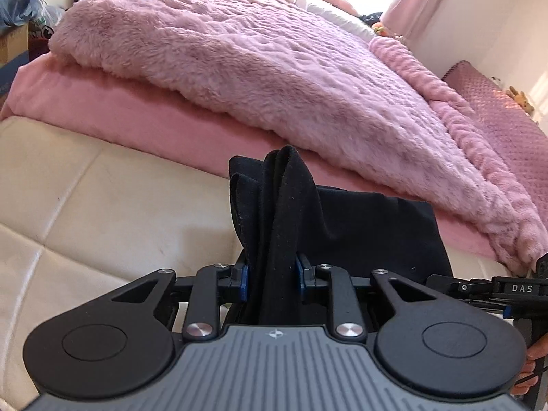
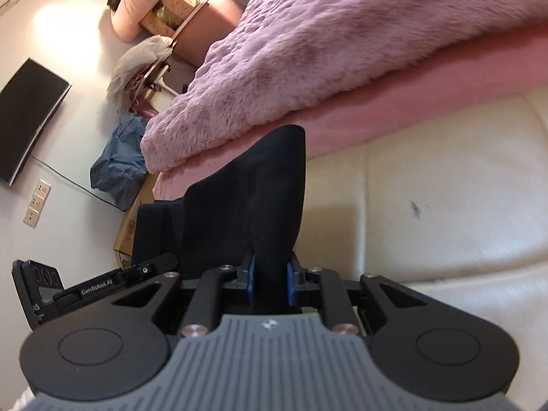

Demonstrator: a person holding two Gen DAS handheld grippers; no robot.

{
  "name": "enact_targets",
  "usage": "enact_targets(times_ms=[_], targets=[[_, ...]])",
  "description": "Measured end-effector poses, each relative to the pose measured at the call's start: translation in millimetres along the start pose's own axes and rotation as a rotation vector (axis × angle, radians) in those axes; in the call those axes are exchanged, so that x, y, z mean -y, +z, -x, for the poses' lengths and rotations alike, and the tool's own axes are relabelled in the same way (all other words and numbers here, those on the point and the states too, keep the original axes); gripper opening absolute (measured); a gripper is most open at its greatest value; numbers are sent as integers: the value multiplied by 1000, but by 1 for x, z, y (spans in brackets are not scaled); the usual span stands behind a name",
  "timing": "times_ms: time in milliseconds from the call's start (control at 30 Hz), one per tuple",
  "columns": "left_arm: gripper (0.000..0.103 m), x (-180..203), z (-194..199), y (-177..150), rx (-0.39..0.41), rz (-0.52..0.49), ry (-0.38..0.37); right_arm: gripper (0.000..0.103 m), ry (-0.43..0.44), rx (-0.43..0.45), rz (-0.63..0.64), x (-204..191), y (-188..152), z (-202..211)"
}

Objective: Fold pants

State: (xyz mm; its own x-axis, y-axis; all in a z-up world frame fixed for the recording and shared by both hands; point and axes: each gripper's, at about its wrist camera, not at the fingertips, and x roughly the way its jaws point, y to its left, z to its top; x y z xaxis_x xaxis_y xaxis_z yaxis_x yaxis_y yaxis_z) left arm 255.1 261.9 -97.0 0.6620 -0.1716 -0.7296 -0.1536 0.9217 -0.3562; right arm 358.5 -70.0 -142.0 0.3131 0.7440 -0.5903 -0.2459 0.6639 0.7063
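Pants (image 1: 284,205): black knit cloth, matt, faint lint specks on the folds. Left gripper (image 1: 273,274): matt black plastic links, blue rubbery pads (image 1: 244,276), bright polished metal pins; grey ribbed body at 6 o'clock, matt. Right gripper (image 2: 271,282): same finish, blue pads (image 2: 252,279) pressed on the cloth. Blanket (image 1: 274,68) at 12 o'clock: mauve long-pile plush, fuzzy, uneven sheen. Sheet (image 1: 120,123) beneath it: pink cloth, smooth, matt. Cushion (image 1: 85,205): cream leather-like surface, soft gloss, creased, seamed. Screen (image 2: 27,116) at 9 o'clock in right view: black, glossy.
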Motion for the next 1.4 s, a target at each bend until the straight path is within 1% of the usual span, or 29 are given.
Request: enact_targets(times_ms=[67,200,300,467,567,633,700,767,800,833,933,967,1000,1033,1100,1133,1200,1233,1300,1367,1400], targets=[[28,-6,-10,5,-12,0,13,13,-4,-11,7,-4,8,-14],[28,-22,-24,4,-38,13,26,12,-20,-36,10,-3,16,-41],[28,-29,-37,1,-59,21,30,12,-37,-58,5,4,20,-59],[29,-39,-53,-3,-83,47,34,13,-58,-83,-17,23,20,-76],[34,-43,-60,-7,-85,33,43,13,-85,-99,-4,27,21,-87],[39,-45,-59,-9,-83,49,39,14,-100,-106,-9,31,20,-92],[47,-48,-61,-8,-84,58,49,14,-100,-107,-23,36,20,-94],[50,-49,-56,-6,-89,87,50,16,-108,-106,-21,35,18,-91],[50,-48,-53,-5,-85,92,58,22,-114,-102,-4,30,18,-89],[48,-45,-46,-5,-68,85,74,26,-126,-93,14,27,18,-85],[48,-32,-16,-11,25,36,116,25,-157,-34,87,15,14,-65],[47,-27,-7,-15,50,18,137,25,-171,-19,119,10,12,-57],[43,-20,2,-19,74,-9,143,25,-200,-7,163,4,8,-50],[34,-12,12,-26,106,-42,148,25,-218,7,216,-4,2,-42],[27,1,22,-38,132,-91,155,23,-233,15,311,-19,-12,-34],[25,5,26,-45,142,-110,153,22,-237,19,357,-26,-22,-30],[20,11,26,-58,132,-145,173,22,-250,24,439,-37,-41,-27],[18,10,21,-64,111,-156,196,22,-264,24,478,-42,-52,-27],[14,3,12,-70,72,-132,219,22,-293,19,534,-47,-68,-31],[14,-6,6,-73,49,-103,238,22,-324,-2,577,-49,-83,-38],[14,-9,3,-75,36,-91,234,22,-342,-10,589,-47,-88,-41]])
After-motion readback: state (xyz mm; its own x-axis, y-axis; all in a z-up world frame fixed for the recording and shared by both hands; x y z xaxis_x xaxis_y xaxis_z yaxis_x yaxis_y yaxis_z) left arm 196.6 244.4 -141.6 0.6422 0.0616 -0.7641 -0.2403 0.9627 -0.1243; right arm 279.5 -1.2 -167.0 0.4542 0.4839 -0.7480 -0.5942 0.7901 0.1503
